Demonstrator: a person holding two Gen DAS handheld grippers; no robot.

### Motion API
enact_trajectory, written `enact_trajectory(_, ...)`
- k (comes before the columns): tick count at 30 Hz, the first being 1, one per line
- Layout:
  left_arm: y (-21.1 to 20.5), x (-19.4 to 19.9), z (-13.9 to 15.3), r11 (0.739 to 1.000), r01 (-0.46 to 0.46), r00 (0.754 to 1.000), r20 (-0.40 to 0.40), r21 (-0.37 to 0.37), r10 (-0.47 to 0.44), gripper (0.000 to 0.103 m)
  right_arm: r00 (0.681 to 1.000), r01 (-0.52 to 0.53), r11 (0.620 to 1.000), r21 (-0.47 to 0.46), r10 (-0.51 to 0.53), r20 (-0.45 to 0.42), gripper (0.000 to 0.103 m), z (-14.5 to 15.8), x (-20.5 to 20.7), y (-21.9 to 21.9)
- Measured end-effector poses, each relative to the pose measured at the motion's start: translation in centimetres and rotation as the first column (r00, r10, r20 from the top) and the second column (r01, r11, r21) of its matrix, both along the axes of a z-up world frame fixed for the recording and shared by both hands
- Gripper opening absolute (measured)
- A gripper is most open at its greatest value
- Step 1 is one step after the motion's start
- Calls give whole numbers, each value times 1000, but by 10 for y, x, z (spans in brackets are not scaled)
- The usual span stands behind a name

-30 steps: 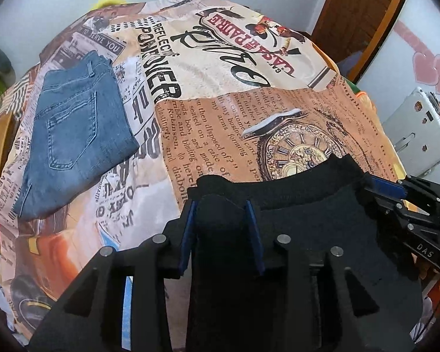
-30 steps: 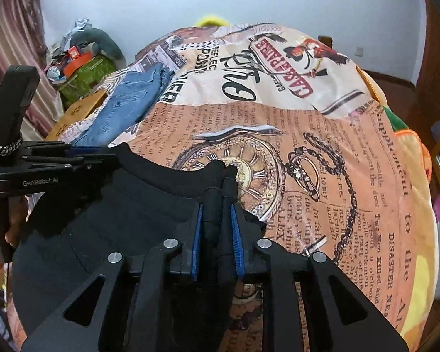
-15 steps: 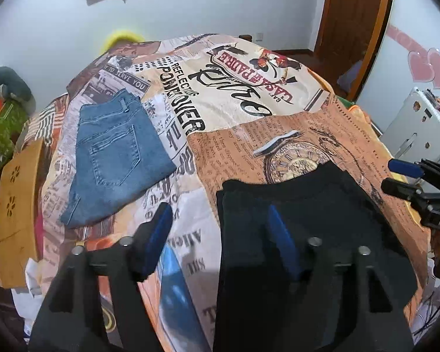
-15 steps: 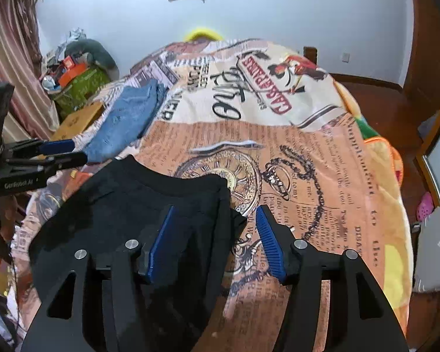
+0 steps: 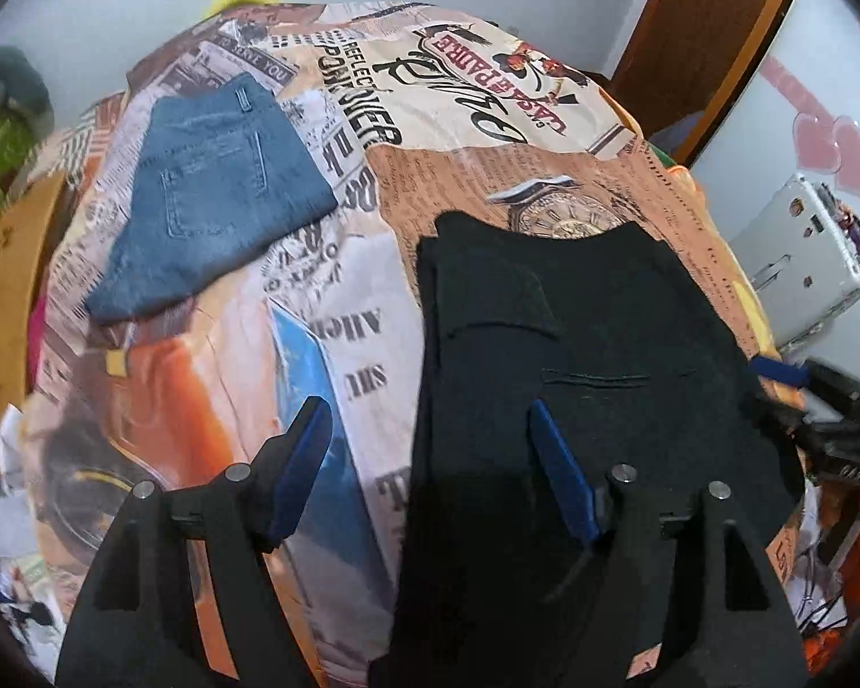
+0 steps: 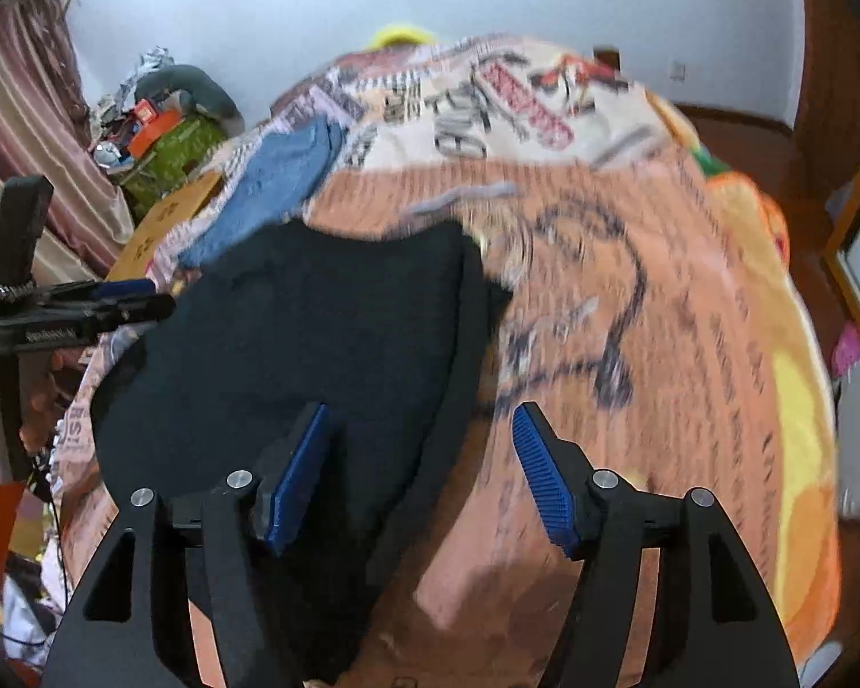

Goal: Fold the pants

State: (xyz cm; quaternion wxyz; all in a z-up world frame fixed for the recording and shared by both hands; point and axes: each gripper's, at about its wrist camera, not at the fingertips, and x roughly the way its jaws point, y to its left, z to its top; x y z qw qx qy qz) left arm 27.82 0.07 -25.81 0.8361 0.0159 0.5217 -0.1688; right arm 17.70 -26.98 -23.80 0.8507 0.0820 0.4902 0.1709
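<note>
Black, matte folded pants [image 5: 579, 344]

Printed bedspread [image 5: 487, 132]: black pants [image 5: 590, 344], folded jeans [image 5: 218, 189] apart.

My left-hand camera looks forward and down along my left tool [image 5: 430, 470] from close above the near edge of the bed [image 5: 487, 114], facing the far wall. My right-hand camera does the same along my right tool [image 6: 421, 470] from further right, angled slightly left, so my left tool [image 6: 114, 301] shows side-on at its left edge. Both views share the black pants [image 5: 573, 315] [image 6: 315, 332], the folded jeans [image 5: 218, 189] [image 6: 281, 183] and the printed bedspread.
</note>
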Motion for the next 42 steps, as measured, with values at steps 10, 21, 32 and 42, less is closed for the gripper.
enact_trajectory(10,-7,21,-30,986,7,982,-186,-168,-39,74,995,54,988,145,-41,-86,64,-21,8,-9)
enact_trajectory(21,-27,49,-45,972,8,963,-262,-234,-71,81,992,14,972,233,15,-124,67,-32,34,-2)
enact_trajectory(32,-30,43,-21,979,58,978,-185,-197,-95,48,992,-19,966,259,51,-116,28,-23,39,-2)
enact_trajectory(42,-21,3,9,985,52,994,-90,-167,-68,35,995,-99,969,227,98,15,18,17,19,12)
